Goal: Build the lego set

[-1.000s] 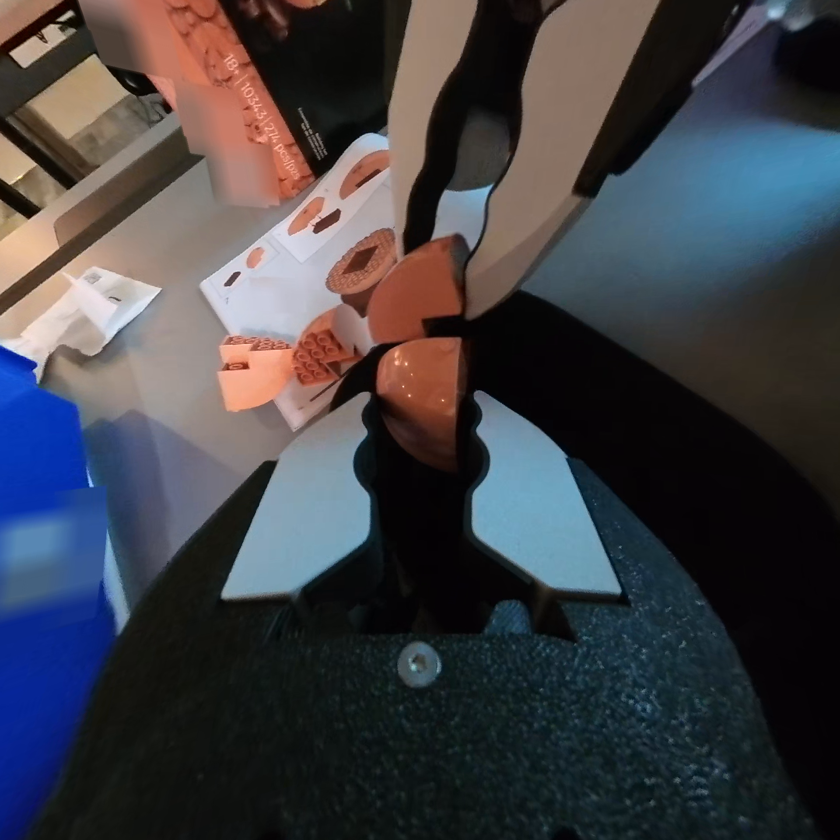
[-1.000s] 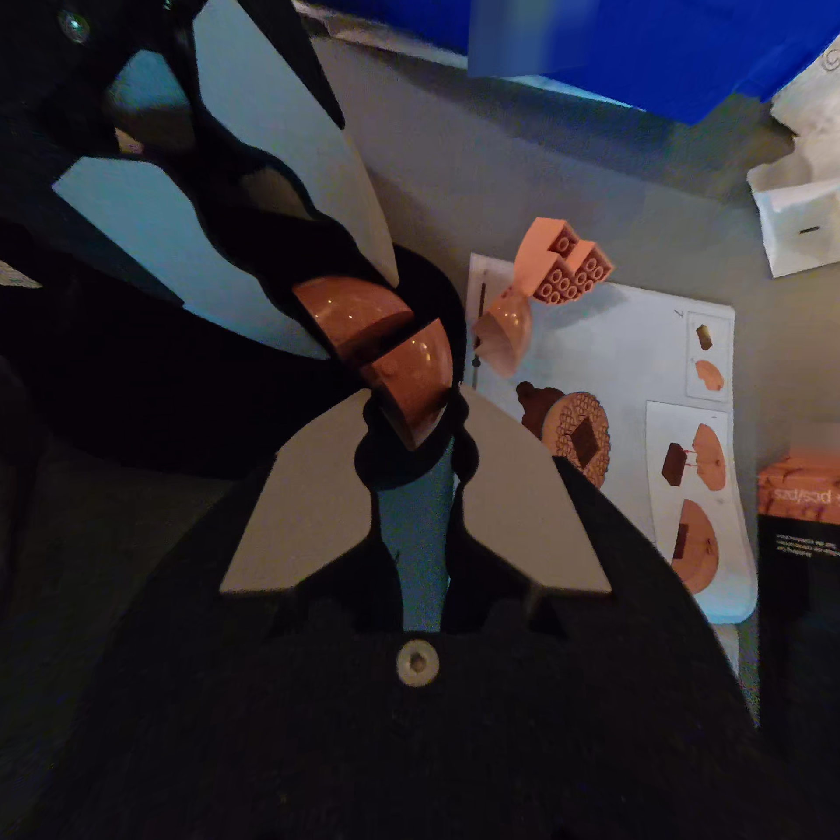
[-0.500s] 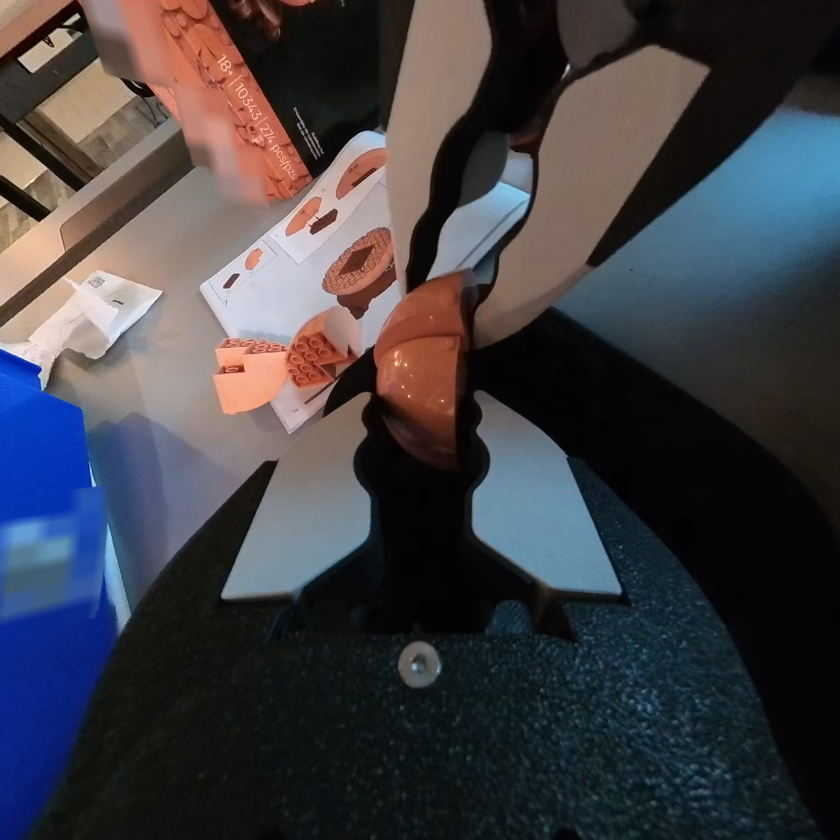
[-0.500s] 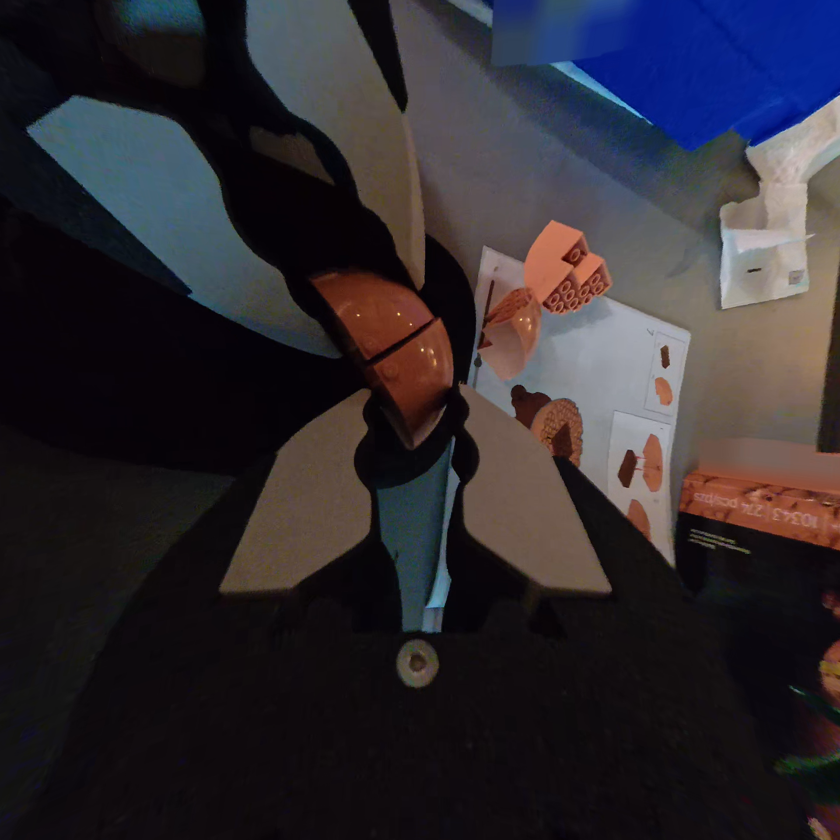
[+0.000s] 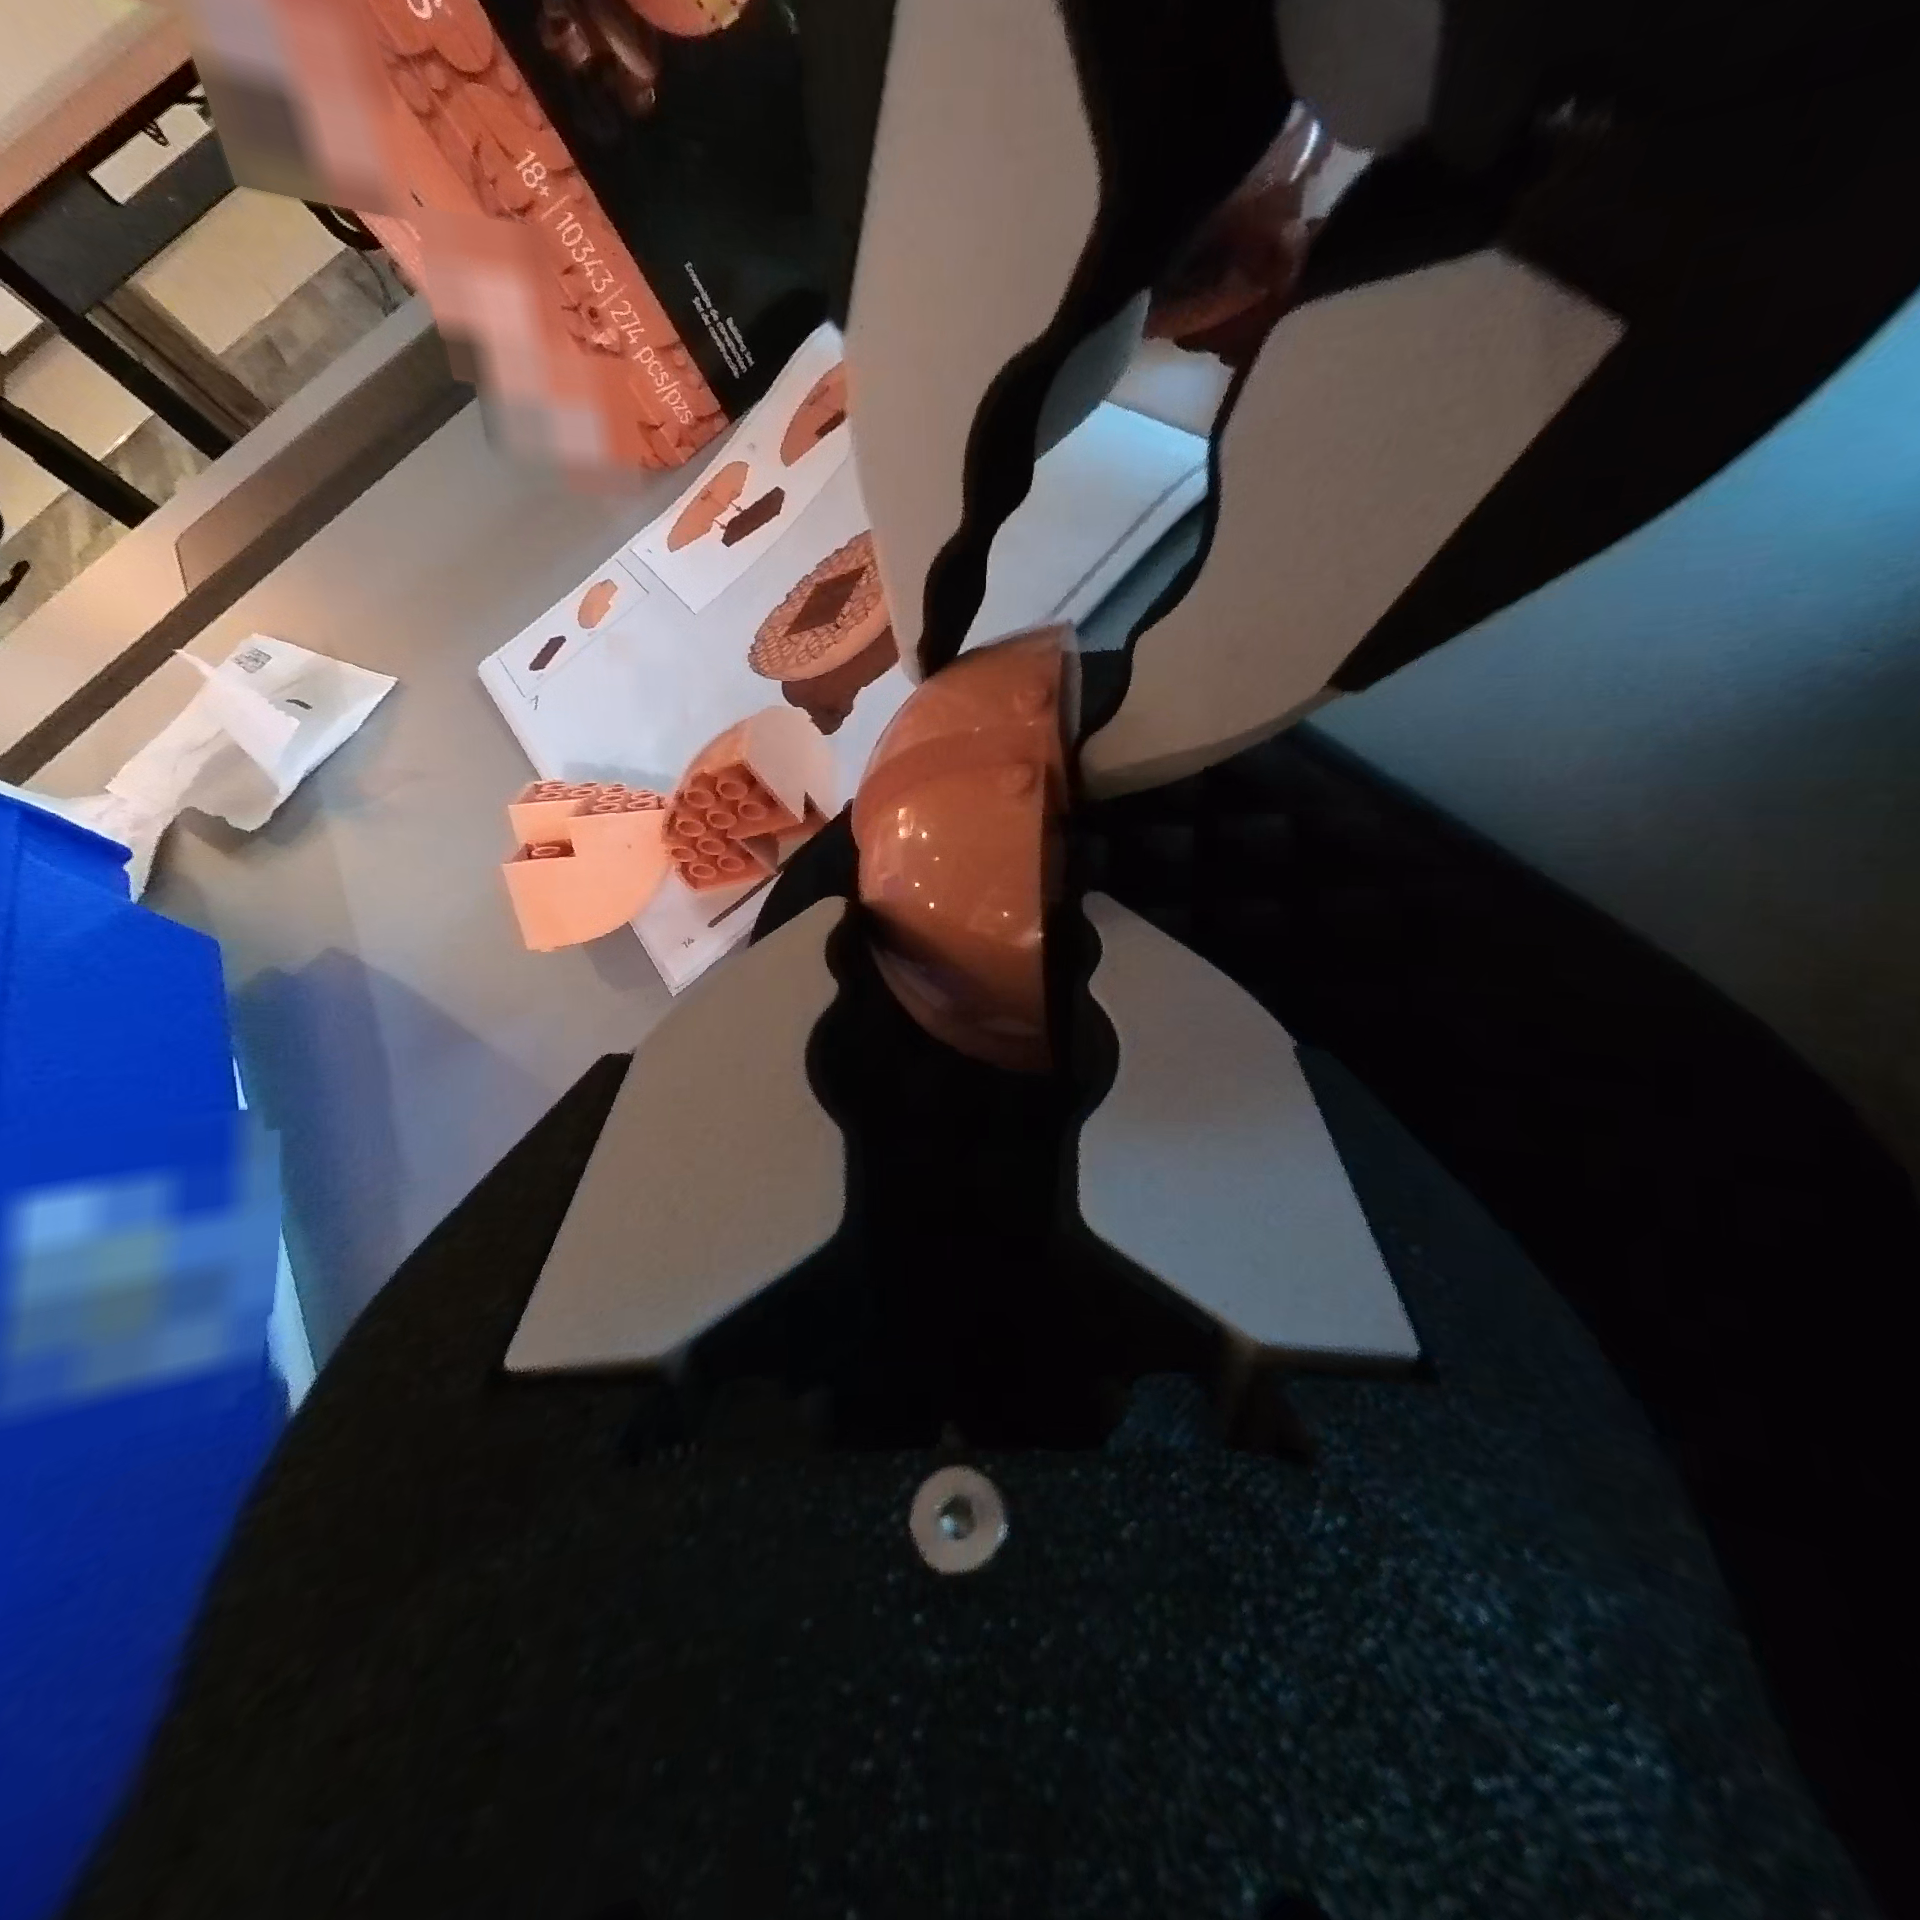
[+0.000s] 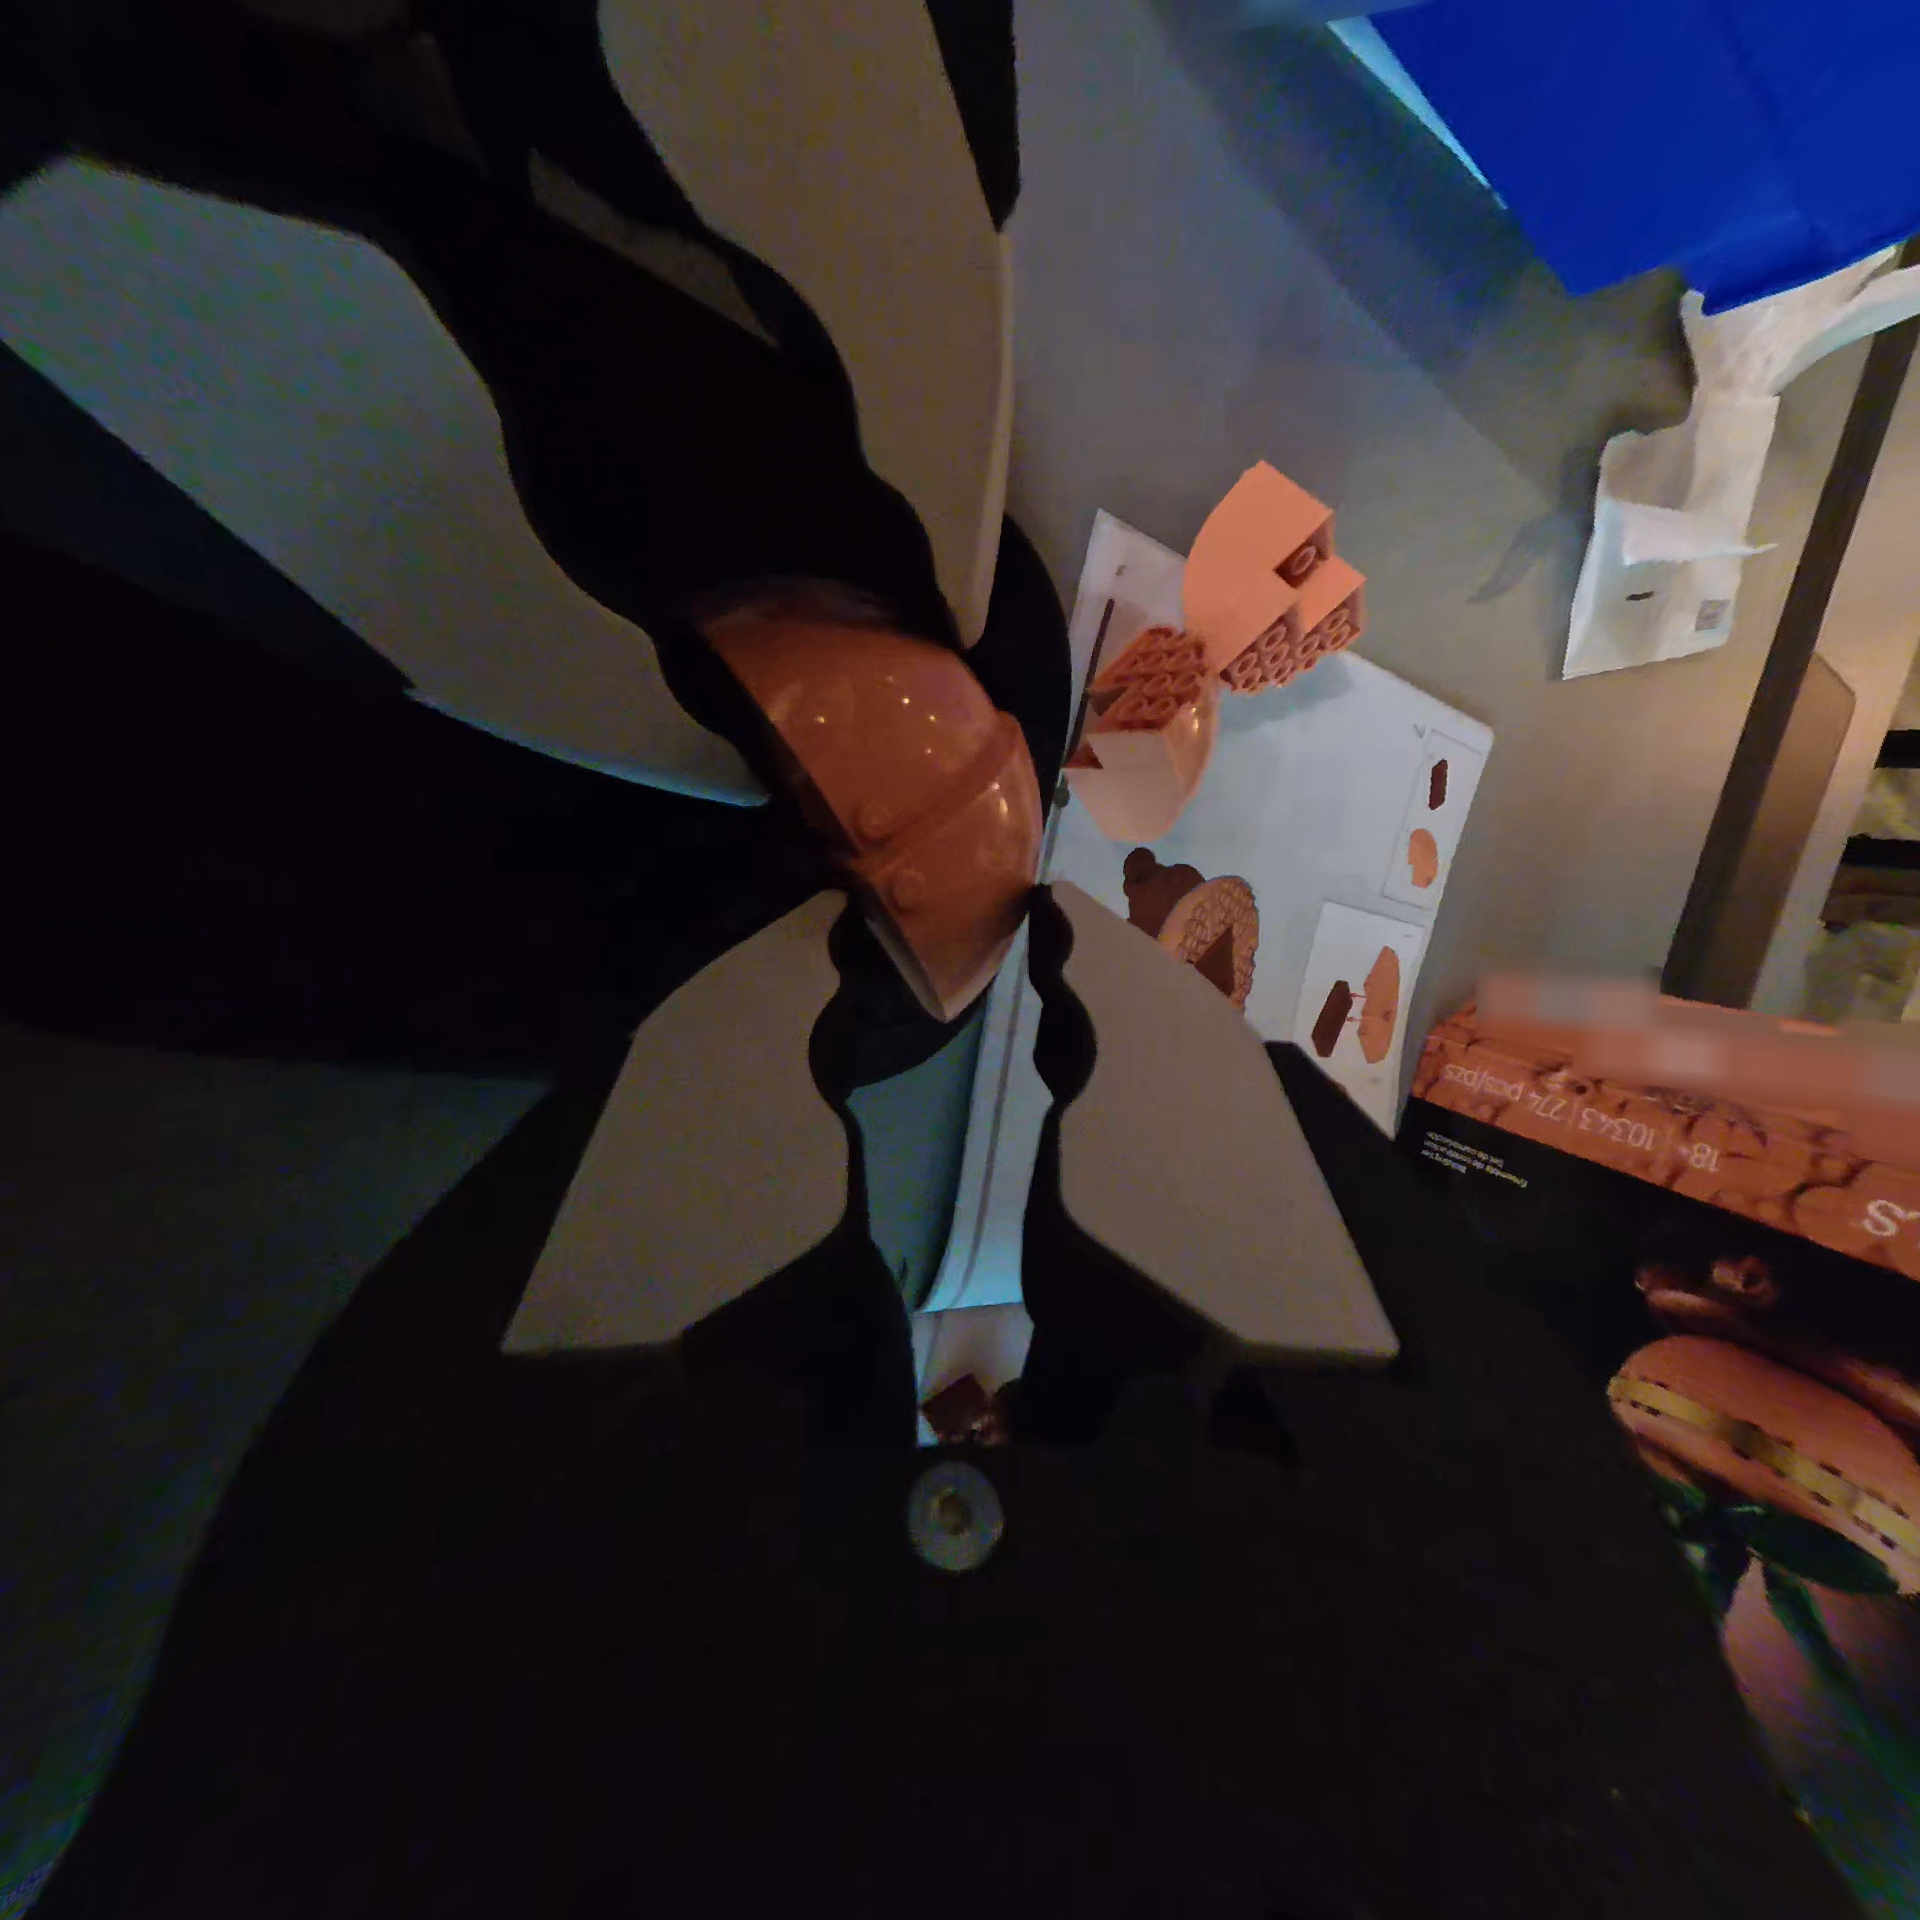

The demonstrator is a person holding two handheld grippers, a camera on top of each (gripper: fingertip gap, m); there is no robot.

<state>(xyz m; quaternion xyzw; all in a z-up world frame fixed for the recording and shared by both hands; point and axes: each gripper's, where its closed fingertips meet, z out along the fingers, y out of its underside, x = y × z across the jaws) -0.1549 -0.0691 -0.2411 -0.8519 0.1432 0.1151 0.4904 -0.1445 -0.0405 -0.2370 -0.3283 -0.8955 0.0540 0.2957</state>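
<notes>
**Two curved brown bricks pressed together between opposed hand-held grippers**

Nearest the left wrist camera, the left hand-held gripper (image 5: 961, 935) is clamped on a glossy brown quarter-dome brick (image 5: 956, 894), both pads bearing on its sides. The right hand-held gripper (image 6: 940, 935) grips a matching second brown brick (image 6: 951, 894), and the two pieces meet along a seam just beyond the fingertips, forming one rounded shell held above the bench (image 5: 343, 582).

Further out, two pale pink curved bricks (image 5: 623, 842) lie stud-tubes up, touching the edge of an open instruction booklet (image 5: 665, 644). Beyond them sit a torn white paper bag (image 5: 249, 717), a printed product box (image 5: 582, 208) and a blue container (image 5: 94, 1143).

Risk assessment: the glossy curved faces give the pads little purchase, so uneven squeezing force could make either brick pivot or slip out. If the seam is misaligned, the halves may not seat and could spring apart, dropping onto the loose pieces below.
</notes>
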